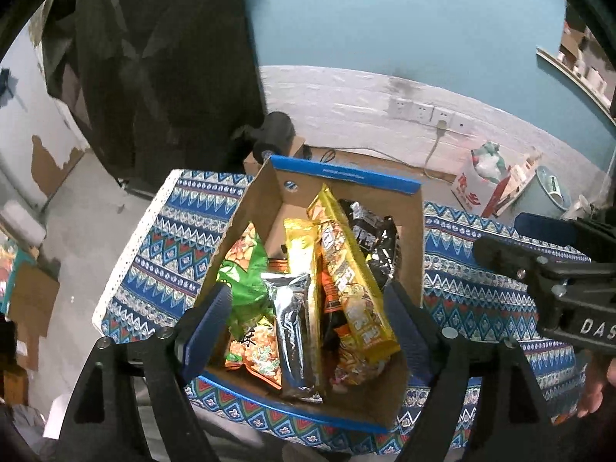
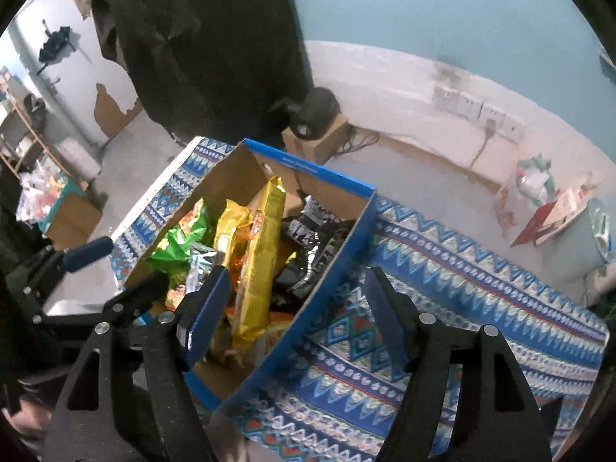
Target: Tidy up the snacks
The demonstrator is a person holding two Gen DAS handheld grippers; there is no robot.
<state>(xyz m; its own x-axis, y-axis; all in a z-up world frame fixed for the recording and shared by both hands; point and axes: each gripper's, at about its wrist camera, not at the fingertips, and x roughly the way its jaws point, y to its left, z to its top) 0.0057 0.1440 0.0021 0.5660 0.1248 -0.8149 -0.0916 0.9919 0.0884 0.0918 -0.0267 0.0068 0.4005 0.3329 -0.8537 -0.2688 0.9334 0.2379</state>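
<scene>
An open cardboard box (image 1: 408,238) with a blue rim stands on a patterned blue tablecloth (image 1: 173,238). It holds several snack packs: a green bag (image 1: 246,281), a silver pack (image 1: 296,327), a long yellow pack (image 1: 354,277) and black packs (image 1: 373,231). My left gripper (image 1: 308,327) is open and empty, its fingers straddling the packs above the box. My right gripper (image 2: 296,315) is open and empty over the box's right wall (image 2: 327,269); it also shows at the right of the left wrist view (image 1: 546,269). The yellow pack (image 2: 261,254) stands tallest.
The cloth-covered table (image 2: 462,292) extends right of the box. Behind it are a small carton with a black device (image 2: 315,119), wall sockets with a cable (image 2: 477,111), a red-and-white box (image 1: 473,188) and a bucket (image 1: 550,192) on the floor.
</scene>
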